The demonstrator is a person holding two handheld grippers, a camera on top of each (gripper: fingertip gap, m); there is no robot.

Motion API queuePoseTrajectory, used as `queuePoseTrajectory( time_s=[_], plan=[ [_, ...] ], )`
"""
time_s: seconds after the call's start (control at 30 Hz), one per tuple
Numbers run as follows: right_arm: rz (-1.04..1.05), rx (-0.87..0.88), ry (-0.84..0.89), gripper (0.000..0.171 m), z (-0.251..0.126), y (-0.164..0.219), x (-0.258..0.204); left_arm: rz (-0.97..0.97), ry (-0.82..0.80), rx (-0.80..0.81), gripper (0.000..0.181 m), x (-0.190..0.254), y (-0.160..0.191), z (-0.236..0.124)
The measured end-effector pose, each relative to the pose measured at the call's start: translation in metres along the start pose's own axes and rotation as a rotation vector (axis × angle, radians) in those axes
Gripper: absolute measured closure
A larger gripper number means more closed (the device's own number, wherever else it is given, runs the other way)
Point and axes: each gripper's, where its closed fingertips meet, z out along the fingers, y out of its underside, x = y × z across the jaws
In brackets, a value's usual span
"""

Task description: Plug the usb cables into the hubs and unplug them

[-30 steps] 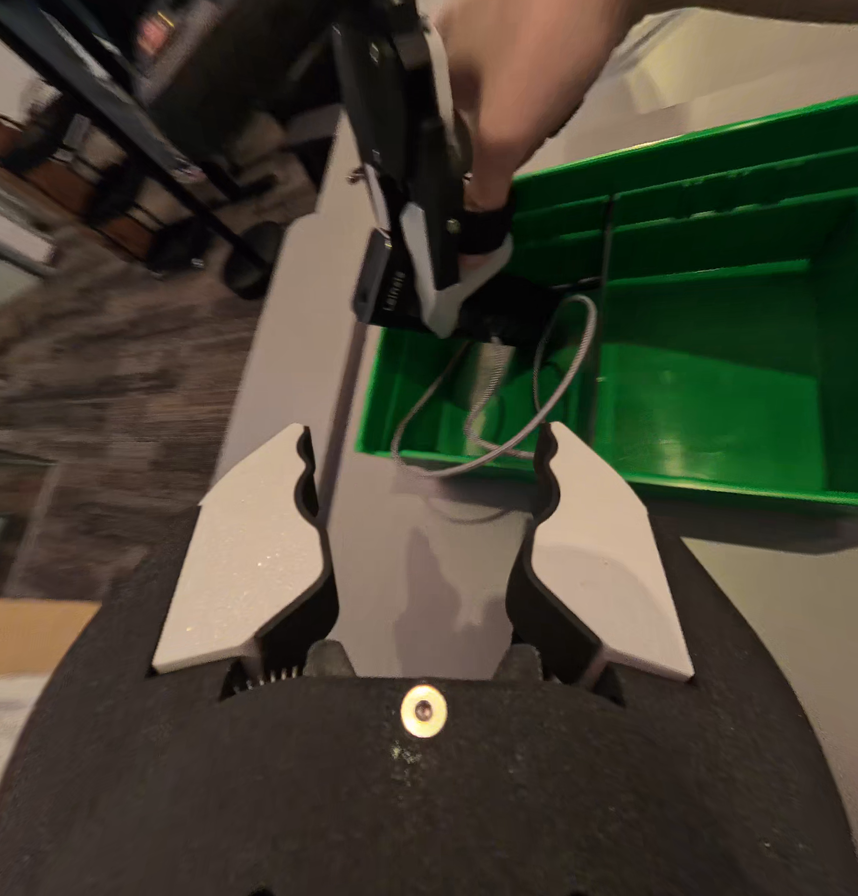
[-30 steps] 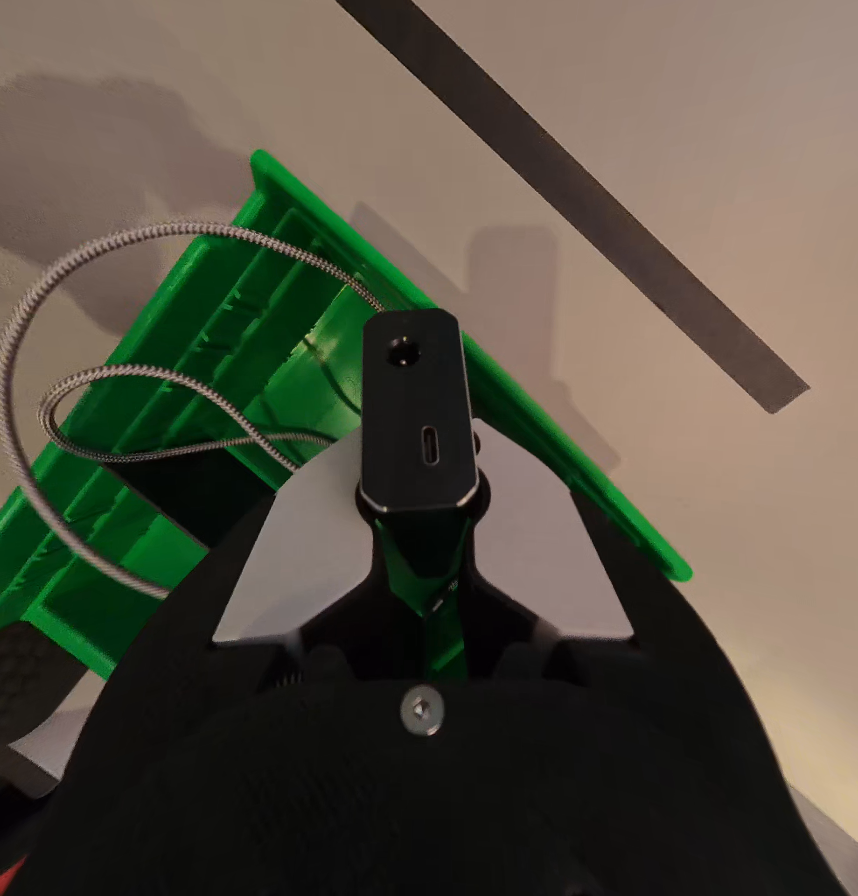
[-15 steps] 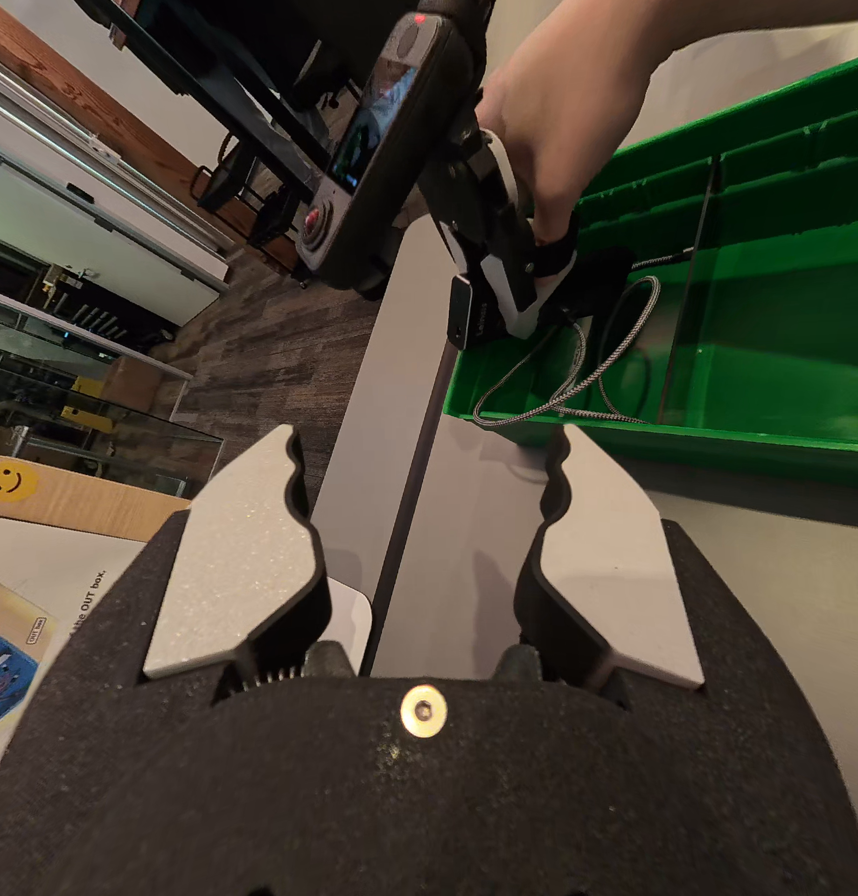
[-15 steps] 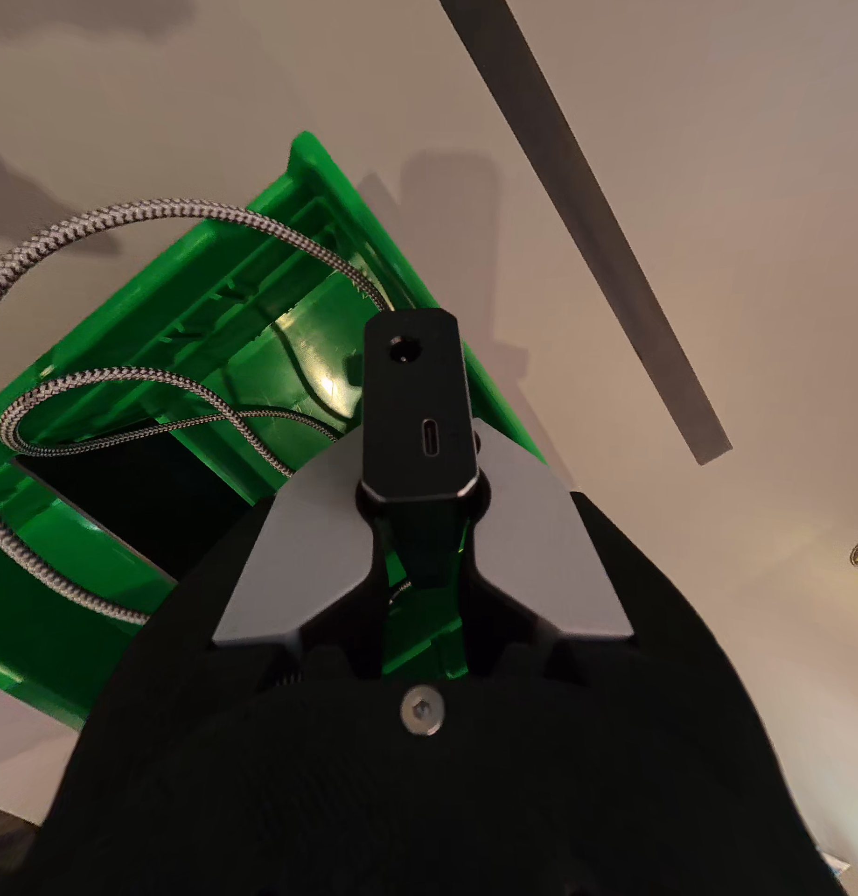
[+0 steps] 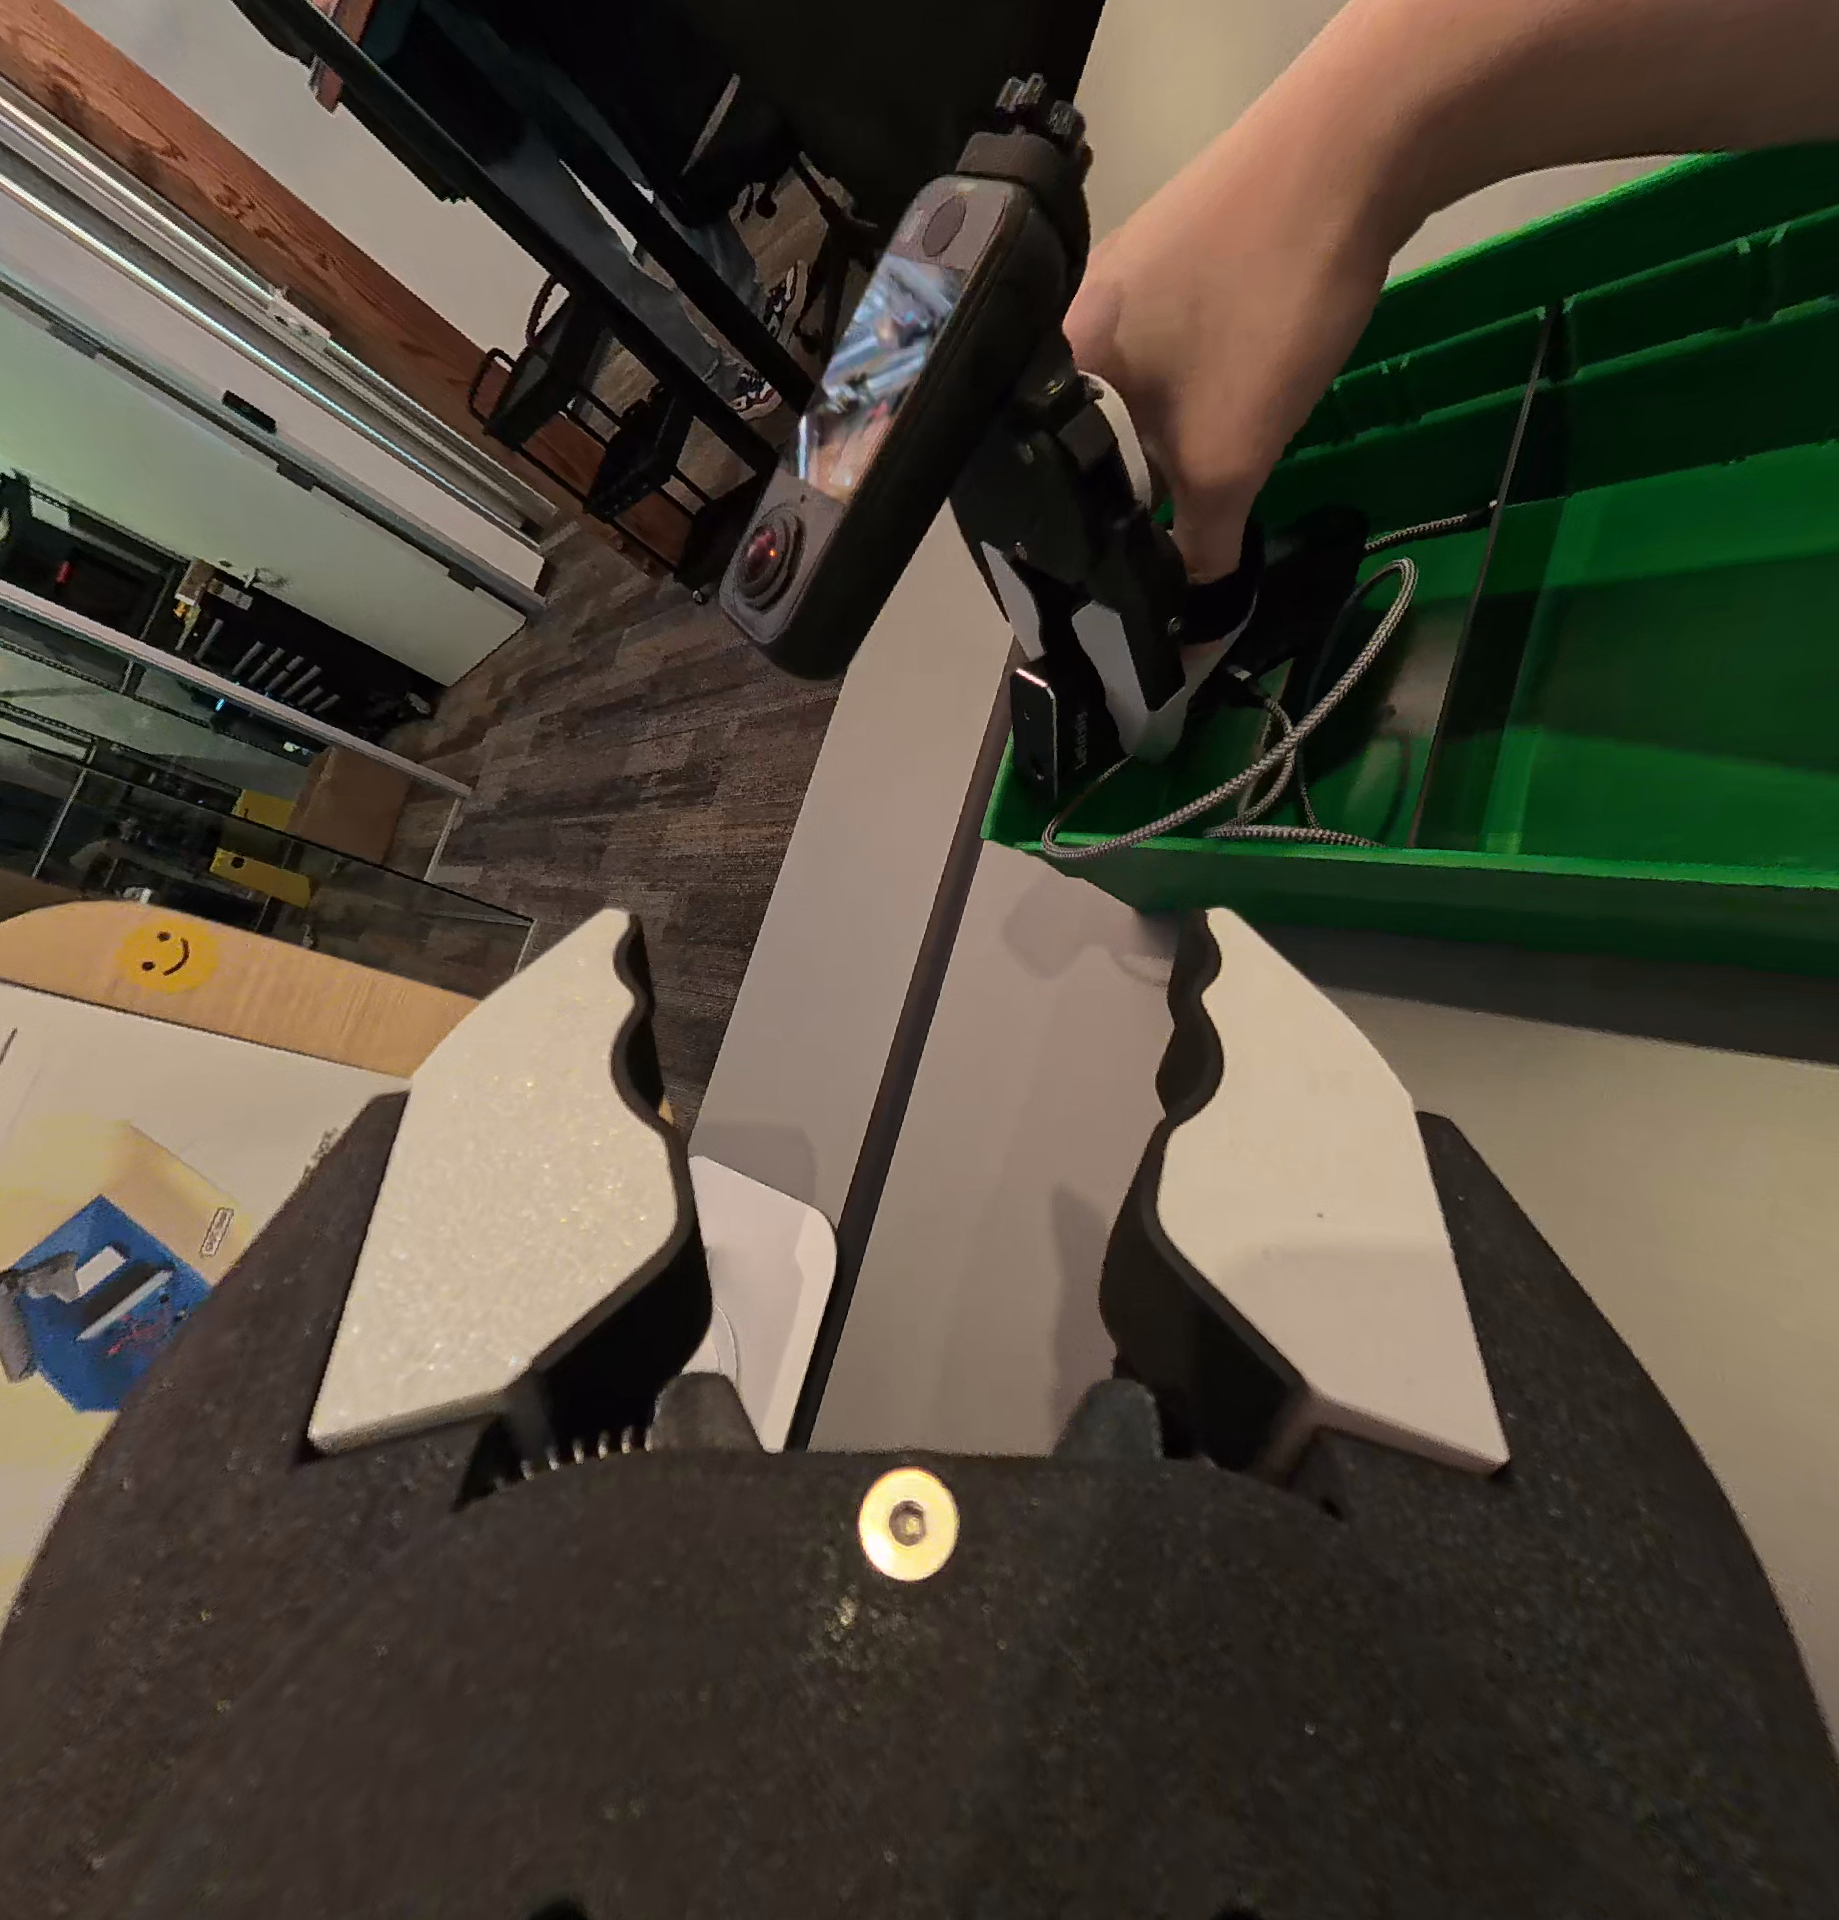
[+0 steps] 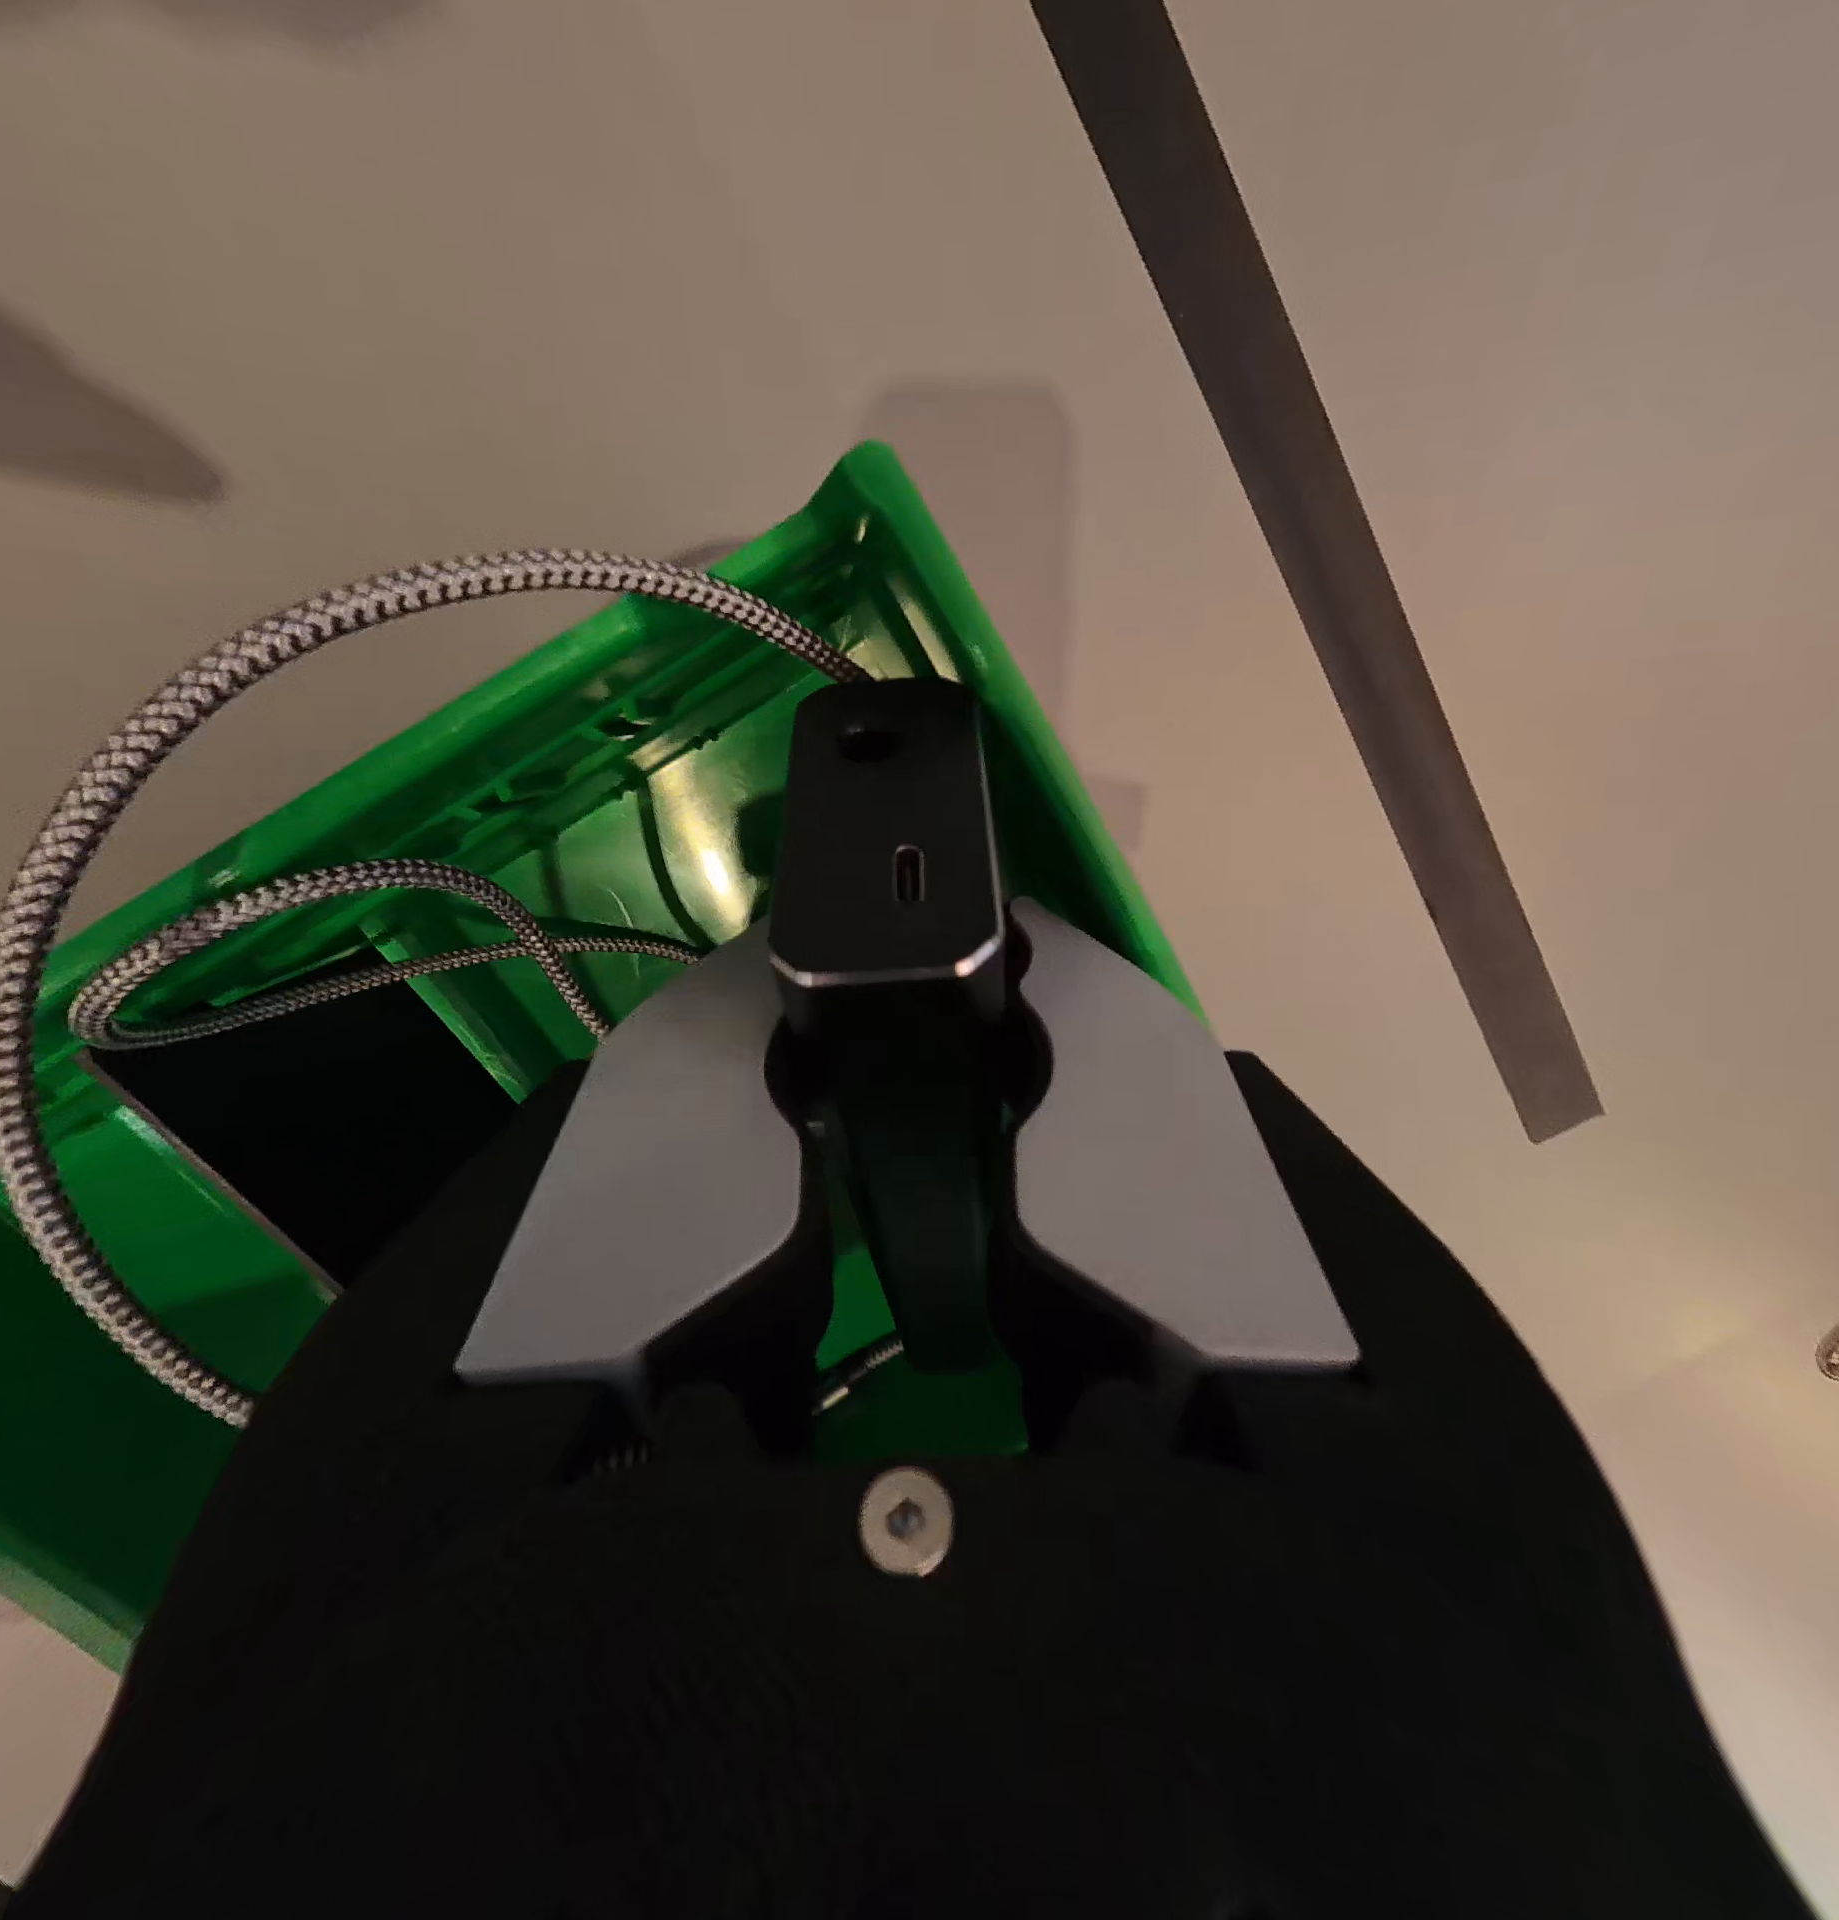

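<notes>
Your right gripper point(image 6: 899, 997) is clamped on the slim black metal USB hub point(image 6: 884, 842), its two grey fingers point(image 6: 645, 1174) pressing the hub's lower sides so that the end face with its small oval port looks back at the camera. You hold the hub above the near corner of the green plastic divided tray point(image 6: 219, 1226), which rests on the pale grey tabletop point(image 6: 1517, 520). A grey braided USB cable point(image 6: 53, 883) arcs out from behind the hub's far end and loops over the tray's edge and down into it. A dark strip point(image 6: 1310, 520) runs across the tabletop beyond the tray. Your left gripper point(image 5: 910, 1143) hangs with its fingers well apart and nothing between them, over the table's near edge and short of the tray. From that side you see your hand point(image 5: 1206, 343) around the right gripper's handle, with the black camera point(image 5: 873, 436) mounted on it.
</notes>
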Motion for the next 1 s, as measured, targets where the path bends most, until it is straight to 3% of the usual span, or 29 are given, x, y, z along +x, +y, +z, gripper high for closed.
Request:
queuePoseTrajectory(
  time_s=[0.17, 0.3, 0.47, 0.6, 0.7, 0.8, 0.9, 1.0],
  plan=[
    [0.024, 0.161, 0.016, 0.135, -0.026, -0.018, 0.003, -0.012, -0.002, -0.015, 0.087, -0.004, 0.010, -0.017],
    [0.050, 0.244, 0.077, 0.150, -0.055, -0.017, 0.010, -0.021, -0.014, -0.030, 0.087, -0.009, 0.019, -0.032],
    [0.115, 0.490, 0.126, 0.146, -0.102, -0.019, -0.005, -0.087, -0.013, -0.098, 0.088, -0.014, 0.040, -0.051],
    [0.176, 0.689, 0.325, 0.138, -0.152, -0.014, -0.021, -0.205, -0.015, -0.116, 0.091, -0.014, 0.062, -0.077],
    [0.141, 0.950, 0.409, 0.121, -0.203, -0.035, -0.064, -0.290, -0.151, -0.111, 0.097, -0.034, 0.084, -0.106],
    [0.091, 1.138, 0.519, 0.112, -0.247, -0.062, -0.106, -0.318, -0.394, -0.239, 0.097, -0.064, 0.123, -0.144],
    [0.090, 1.169, 0.721, 0.110, -0.275, -0.082, -0.121, -0.310, -0.619, -0.372, 0.097, -0.086, 0.156, -0.185],
    [0.178, 1.086, 1.130, 0.127, -0.305, -0.082, -0.118, -0.315, -0.814, -0.503, 0.098, -0.100, 0.183, -0.227]
  ],
)
